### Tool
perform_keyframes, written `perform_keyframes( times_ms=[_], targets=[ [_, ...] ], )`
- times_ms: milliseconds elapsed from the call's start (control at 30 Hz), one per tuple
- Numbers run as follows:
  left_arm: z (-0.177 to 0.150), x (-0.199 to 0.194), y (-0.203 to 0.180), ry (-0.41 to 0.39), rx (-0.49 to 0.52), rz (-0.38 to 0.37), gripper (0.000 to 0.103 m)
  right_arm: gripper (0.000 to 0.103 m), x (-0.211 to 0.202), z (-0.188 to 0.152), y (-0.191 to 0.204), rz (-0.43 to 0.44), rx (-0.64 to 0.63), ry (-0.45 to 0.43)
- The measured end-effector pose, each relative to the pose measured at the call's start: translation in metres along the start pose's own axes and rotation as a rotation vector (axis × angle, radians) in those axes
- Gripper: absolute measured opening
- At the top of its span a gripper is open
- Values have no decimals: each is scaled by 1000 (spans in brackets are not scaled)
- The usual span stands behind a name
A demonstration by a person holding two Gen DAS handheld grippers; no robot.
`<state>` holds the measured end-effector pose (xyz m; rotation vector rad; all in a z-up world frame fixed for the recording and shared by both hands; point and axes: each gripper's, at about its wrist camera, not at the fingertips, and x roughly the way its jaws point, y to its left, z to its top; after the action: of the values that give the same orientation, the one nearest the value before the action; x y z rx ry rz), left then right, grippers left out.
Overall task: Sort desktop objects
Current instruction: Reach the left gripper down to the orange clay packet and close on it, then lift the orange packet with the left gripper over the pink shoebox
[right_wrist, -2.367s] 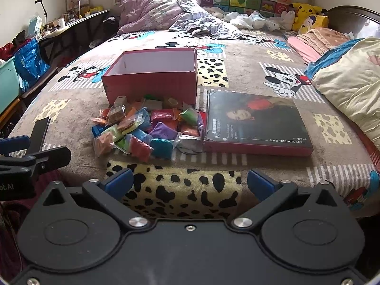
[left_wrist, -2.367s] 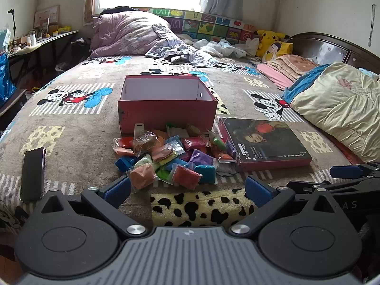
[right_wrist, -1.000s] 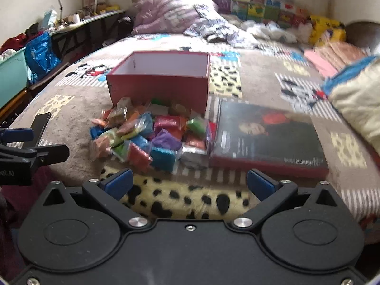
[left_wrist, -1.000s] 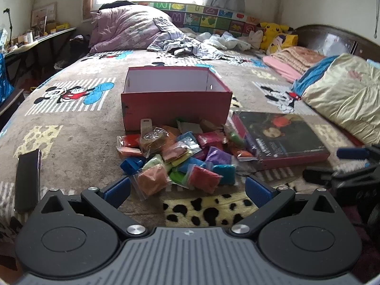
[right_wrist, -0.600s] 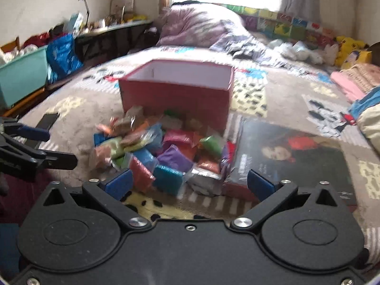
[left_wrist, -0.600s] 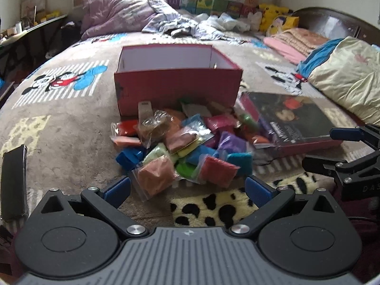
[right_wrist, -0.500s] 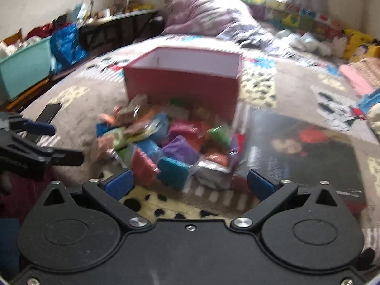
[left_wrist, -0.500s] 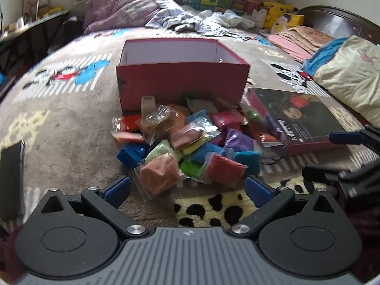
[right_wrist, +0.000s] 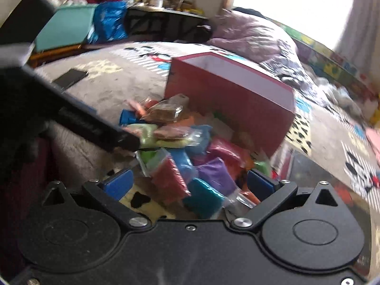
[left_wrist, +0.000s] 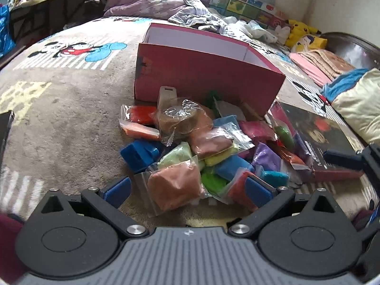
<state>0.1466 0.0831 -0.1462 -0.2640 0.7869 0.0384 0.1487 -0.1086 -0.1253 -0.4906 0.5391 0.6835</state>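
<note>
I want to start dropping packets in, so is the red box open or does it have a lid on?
Open. The red box has no lid; its white inner walls show above the rim.

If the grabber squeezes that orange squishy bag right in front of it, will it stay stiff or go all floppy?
Probably floppy: the orange bag bulges like soft filling in thin, crinkled plastic. It looks light for its size. The shiny film might slip between the open left gripper fingers, and neighbouring bags leaning on it may shift.
</note>
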Motion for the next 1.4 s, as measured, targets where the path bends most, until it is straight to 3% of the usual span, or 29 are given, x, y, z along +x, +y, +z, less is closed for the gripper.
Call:
perform_keyframes(
  times_ms=[500, 533, 633, 667, 733, 800, 933, 1000, 1400],
  targets=[
    [-7, 33, 21, 33, -76, 21, 88, 99, 39, -8, 38, -18, -234, -1],
    [-7, 34, 21, 37, -77, 19, 87, 97, 42, -9, 40, -22, -254, 2],
    [-9, 36, 20, 43, -71, 23, 86, 67, 49, -12, 46, -34, -305, 21],
    [-9, 37, 20, 45, -68, 25, 86, 62, 52, -13, 47, -39, -316, 34],
    [-10, 37, 20, 47, -63, 28, 86, 61, 57, -16, 48, -49, -334, 52],
    [-11, 37, 19, 43, -53, 36, 75, 59, 57, -18, 49, -54, -343, 46],
    [-12, 34, 20, 38, -41, 46, 62, 39, 54, -18, 50, -72, -353, 46],
    [-12, 32, 20, 35, -39, 48, 52, 38, 52, -19, 51, -75, -349, 48],
    [-13, 16, 17, 16, -33, 52, 33, 36, 28, -21, 39, -57, -245, 12]
  ],
)
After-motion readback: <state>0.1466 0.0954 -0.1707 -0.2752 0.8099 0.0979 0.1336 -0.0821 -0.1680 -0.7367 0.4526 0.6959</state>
